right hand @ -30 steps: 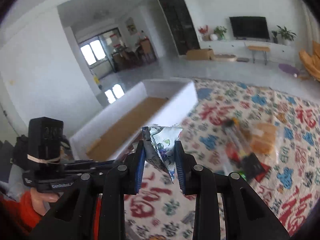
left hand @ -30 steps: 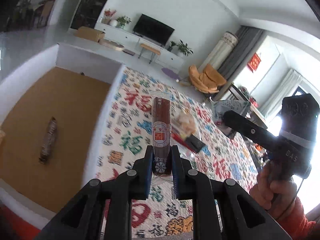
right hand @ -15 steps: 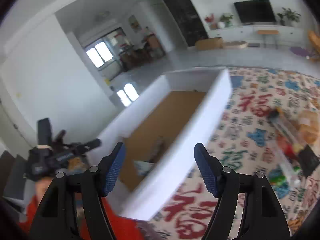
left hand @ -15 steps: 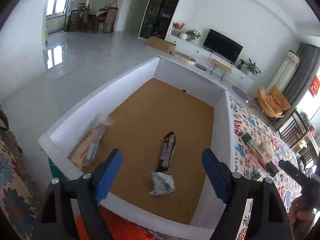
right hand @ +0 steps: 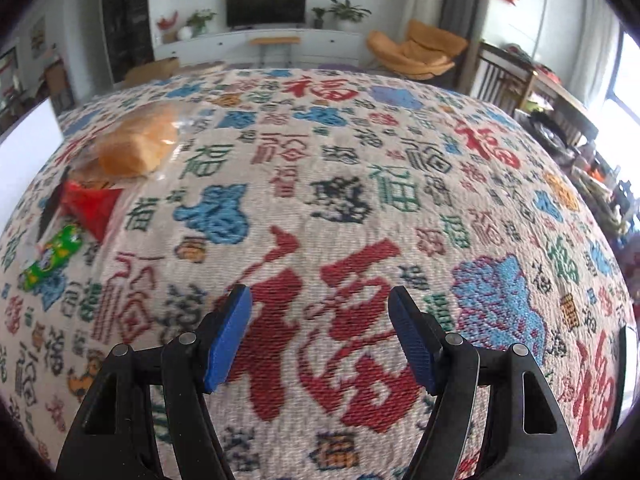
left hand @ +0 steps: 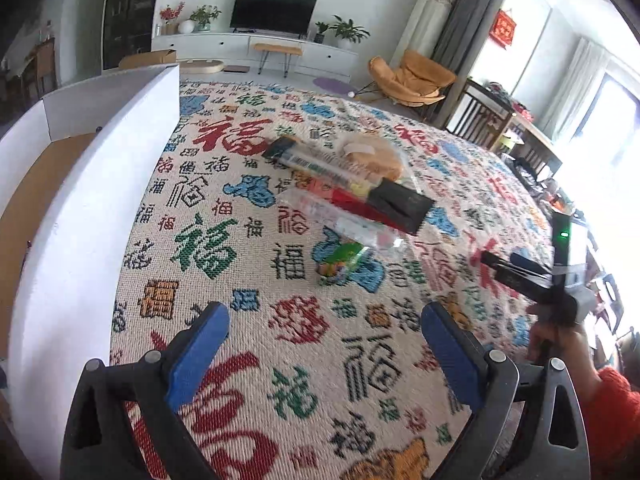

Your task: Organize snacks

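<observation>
From the left wrist, the left gripper [left hand: 324, 334] stood wide and empty, its jaws having just been opening, with nothing between the blue pads. It hung over the patterned cloth of the tabletop [left hand: 256, 360]. The white box [left hand: 100, 184] rose just to its left, brown floor partly visible. Ahead lay the remaining snacks in a loose pile: a long striped packet [left hand: 316, 162], a bag of orange bread [left hand: 374, 156], a black-and-red pack [left hand: 394, 204], a clear wrapper [left hand: 348, 222], and nearest, a small green packet [left hand: 340, 260]. The person's hand in a red sleeve [left hand: 560, 344] carried the other tool at the right edge.

From the right wrist, the right gripper [right hand: 320, 336] was moderately wide and empty too, over bare cloth. The pile sat well off to its left: bread bag [right hand: 140, 144], red pack [right hand: 92, 208], green packet [right hand: 52, 256].

The next pick probably wants the green packet first, since it lies apart from the heap; straddling its narrow width and closing low should avoid snagging the crinkly clear wrapper beside it.
</observation>
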Available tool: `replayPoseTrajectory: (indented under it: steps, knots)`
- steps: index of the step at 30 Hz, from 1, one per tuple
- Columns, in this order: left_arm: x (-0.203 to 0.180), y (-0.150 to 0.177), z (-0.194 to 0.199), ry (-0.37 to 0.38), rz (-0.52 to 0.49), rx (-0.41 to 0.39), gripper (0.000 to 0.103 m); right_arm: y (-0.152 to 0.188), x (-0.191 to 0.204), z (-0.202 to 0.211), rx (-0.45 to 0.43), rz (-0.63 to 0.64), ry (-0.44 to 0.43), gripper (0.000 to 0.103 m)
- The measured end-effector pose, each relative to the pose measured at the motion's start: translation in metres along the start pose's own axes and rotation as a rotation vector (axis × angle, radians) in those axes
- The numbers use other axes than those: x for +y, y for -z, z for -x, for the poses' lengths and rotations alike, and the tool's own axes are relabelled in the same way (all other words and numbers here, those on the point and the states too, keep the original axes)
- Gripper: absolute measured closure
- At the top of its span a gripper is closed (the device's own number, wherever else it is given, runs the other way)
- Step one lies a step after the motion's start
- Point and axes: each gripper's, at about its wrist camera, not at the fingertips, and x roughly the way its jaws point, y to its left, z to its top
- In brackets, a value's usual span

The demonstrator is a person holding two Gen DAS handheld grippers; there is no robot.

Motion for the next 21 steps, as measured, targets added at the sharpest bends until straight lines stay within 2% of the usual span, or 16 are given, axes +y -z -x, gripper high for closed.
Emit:
replayPoseTrajectory:
  steps: [2,4,8,10,15,21]
  knots:
    - [0.01,-0.009,-0.026,-0.063,0.002,-0.008,0.007,-0.002,-0.008,-0.004,0.022,-0.047,-0.004,0.027]
    - [0.018,-0.013,-0.043,-0.124,-0.019,-0.025,0.007,-0.002,-0.017,-0.005,0.019,-0.104,-0.056,0.024]
    - [0.034,-0.018,-0.072,-0.223,-0.072,-0.004,0.007,0.001,-0.015,-0.007,0.028,-0.086,-0.042,0.021]
    - [0.043,-0.012,-0.088,-0.236,-0.064,0.039,0.007,0.001,-0.011,-0.01,0.032,-0.063,-0.016,0.018]
    - [0.041,-0.011,-0.093,-0.263,-0.084,0.045,0.0,0.004,-0.017,-0.011,0.035,-0.079,-0.026,0.017]
    - [0.041,-0.01,-0.093,-0.264,-0.08,0.045,0.0,0.003,-0.017,-0.014,0.037,-0.079,-0.023,0.016]
